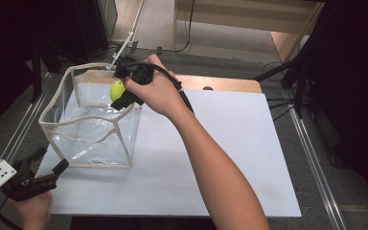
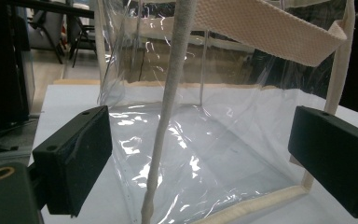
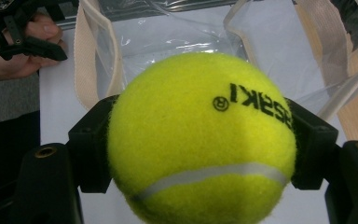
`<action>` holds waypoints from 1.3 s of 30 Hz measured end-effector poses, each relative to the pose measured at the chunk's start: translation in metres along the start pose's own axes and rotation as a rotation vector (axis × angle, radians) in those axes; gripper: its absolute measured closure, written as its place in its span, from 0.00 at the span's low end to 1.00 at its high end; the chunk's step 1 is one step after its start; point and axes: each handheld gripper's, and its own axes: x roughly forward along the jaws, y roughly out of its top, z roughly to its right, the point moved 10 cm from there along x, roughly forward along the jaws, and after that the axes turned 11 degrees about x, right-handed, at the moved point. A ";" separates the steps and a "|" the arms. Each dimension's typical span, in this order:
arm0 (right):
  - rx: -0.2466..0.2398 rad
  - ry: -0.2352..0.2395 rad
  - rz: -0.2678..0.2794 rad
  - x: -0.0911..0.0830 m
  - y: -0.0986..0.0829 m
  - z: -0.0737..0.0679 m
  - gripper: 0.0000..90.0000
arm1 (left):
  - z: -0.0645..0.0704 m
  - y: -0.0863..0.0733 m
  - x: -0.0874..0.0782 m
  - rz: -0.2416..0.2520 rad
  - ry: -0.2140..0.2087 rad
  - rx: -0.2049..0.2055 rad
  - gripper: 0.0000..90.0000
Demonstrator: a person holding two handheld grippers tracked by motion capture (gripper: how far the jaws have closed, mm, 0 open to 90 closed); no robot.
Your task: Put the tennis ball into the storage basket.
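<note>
Right gripper [image 1: 124,98] clamps a tennis ball [image 3: 200,140]; clear bag [image 1: 93,124] gapes just beyond its jaws; left gripper [image 1: 48,170] idles open.

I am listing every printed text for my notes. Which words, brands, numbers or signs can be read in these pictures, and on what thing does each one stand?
"®" in black print, on the tennis ball held between the jaws of the right gripper.
Black brand letters beside that sign, on the same ball: they stand upside down, the last ones curve out of sight, and I cannot read them with certainty.
No print can be seen on the clear bag.
</note>
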 end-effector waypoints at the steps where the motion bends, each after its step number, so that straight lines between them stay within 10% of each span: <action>1: 0.001 0.003 -0.001 0.001 0.001 -0.001 0.26 | 0.000 0.000 0.000 0.000 0.000 0.000 0.07; 39: -0.020 -0.001 -0.043 0.042 0.009 0.001 0.26 | 0.000 0.000 0.000 -0.004 0.001 0.002 0.07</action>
